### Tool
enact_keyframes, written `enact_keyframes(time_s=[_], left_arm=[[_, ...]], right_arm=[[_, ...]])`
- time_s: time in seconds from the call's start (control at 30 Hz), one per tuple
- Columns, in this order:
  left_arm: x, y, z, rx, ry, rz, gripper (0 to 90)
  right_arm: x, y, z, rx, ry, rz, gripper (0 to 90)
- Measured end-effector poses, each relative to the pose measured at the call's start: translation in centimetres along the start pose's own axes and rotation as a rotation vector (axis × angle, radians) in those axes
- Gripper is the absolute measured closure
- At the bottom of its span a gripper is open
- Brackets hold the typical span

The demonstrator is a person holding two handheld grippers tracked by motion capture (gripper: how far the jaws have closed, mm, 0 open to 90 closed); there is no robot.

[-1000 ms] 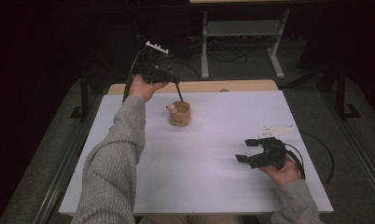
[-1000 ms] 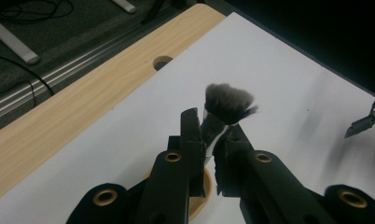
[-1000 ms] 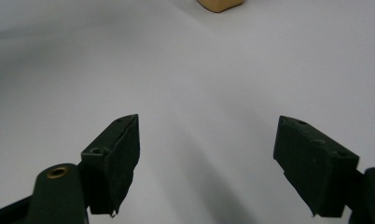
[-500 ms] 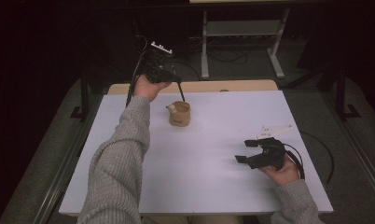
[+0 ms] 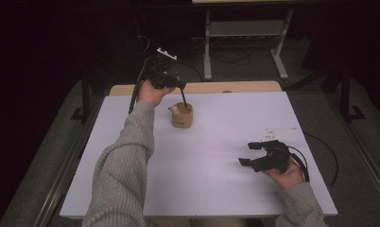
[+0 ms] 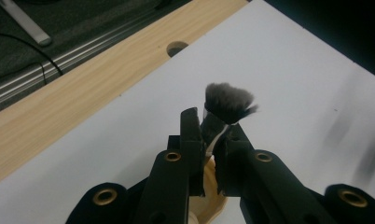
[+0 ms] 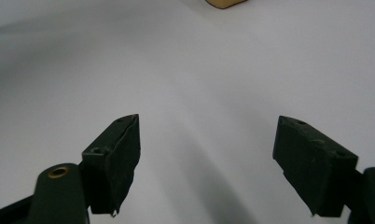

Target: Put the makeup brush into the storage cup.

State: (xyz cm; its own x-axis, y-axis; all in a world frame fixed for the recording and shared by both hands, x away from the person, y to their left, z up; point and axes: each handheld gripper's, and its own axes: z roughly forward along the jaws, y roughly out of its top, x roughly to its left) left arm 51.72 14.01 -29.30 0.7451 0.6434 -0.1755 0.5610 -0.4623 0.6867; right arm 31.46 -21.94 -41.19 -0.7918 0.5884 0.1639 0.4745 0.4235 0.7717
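Nearest, at the table's right: right tongs [image 5: 248, 154] gaping wide, nothing between the jaws, parked low over the white tabletop [image 5: 216, 156], no different from a second ago. Well apart from the work, so seemingly idle for now.

Farther off, ahead and left of those: small wooden cup [image 5: 182, 117], upright on the white surface. Just beyond and above it, left tongs [image 5: 177, 85] clamped tight on a makeup brush [image 6: 228, 100], gripped right under the grey bristle tuft, tuft jutting past the jaw tips, dark handle slanting down to the cup's mouth. Over the last second, only a slight drift of the left hand toward the far edge; handle end at the cup throughout. Judged from that: brush either being seated handle-first in the cup or about to be drawn out, grip not yet let go. Hard to tell whether the handle touches the bottom.

Past the left tongs: a pale wood strip [image 5: 235, 87] along the table's far edge, with a round hole [image 6: 177, 47]. Beyond that, dark floor, loose cables [image 5: 235, 59], a grey metal stand [image 5: 245, 29], the rest lost in shadow.
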Motion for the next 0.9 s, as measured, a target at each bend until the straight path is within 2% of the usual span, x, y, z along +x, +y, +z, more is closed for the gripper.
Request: enact_keyframes(time_s=[0.07, 0.13, 0.17, 0.23, 0.43, 0.47, 0.67, 0.8, 0.9], left_arm=[[-0.1, -0.3, 0.3, 0.012, 0.01, 0.001, 83.1], [-0.3, -0.6, 0.6, 0.008, -0.001, 0.0, 83.1], [-0.3, -0.7, 0.7, 0.021, 0.002, 0.011, 83.0], [-0.5, -1.1, 1.0, 0.027, 0.006, -0.001, 83.1], [-0.3, -1.8, 1.4, 0.042, 0.006, 0.001, 83.0], [-0.3, -2.0, 1.5, 0.037, 0.008, -0.013, 83.0], [0.1, -2.4, 1.8, 0.036, 0.011, -0.034, 82.9], [0.3, -2.4, 2.0, 0.057, 0.015, -0.02, 82.9], [0.5, -2.5, 2.6, 0.077, 0.017, -0.031, 82.9]], right_arm=[[0.0, 0.0, 0.0, 0.0, 0.002, -0.001, 21.9], [0.1, 0.0, 0.0, 0.0, 0.003, -0.002, 21.8], [0.1, 0.1, 0.0, -0.001, 0.009, -0.007, 21.8], [0.1, 0.1, 0.2, 0.0, 0.014, -0.021, 21.8], [0.3, 0.2, 0.5, 0.005, 0.014, -0.033, 21.8], [0.3, 0.2, 0.5, 0.005, 0.015, -0.036, 21.8], [0.4, 0.3, 0.6, 0.005, 0.022, -0.035, 21.8], [0.4, 0.2, 0.7, 0.017, 0.021, -0.042, 21.8], [0.5, 0.3, 0.6, 0.008, 0.023, -0.037, 21.8]])
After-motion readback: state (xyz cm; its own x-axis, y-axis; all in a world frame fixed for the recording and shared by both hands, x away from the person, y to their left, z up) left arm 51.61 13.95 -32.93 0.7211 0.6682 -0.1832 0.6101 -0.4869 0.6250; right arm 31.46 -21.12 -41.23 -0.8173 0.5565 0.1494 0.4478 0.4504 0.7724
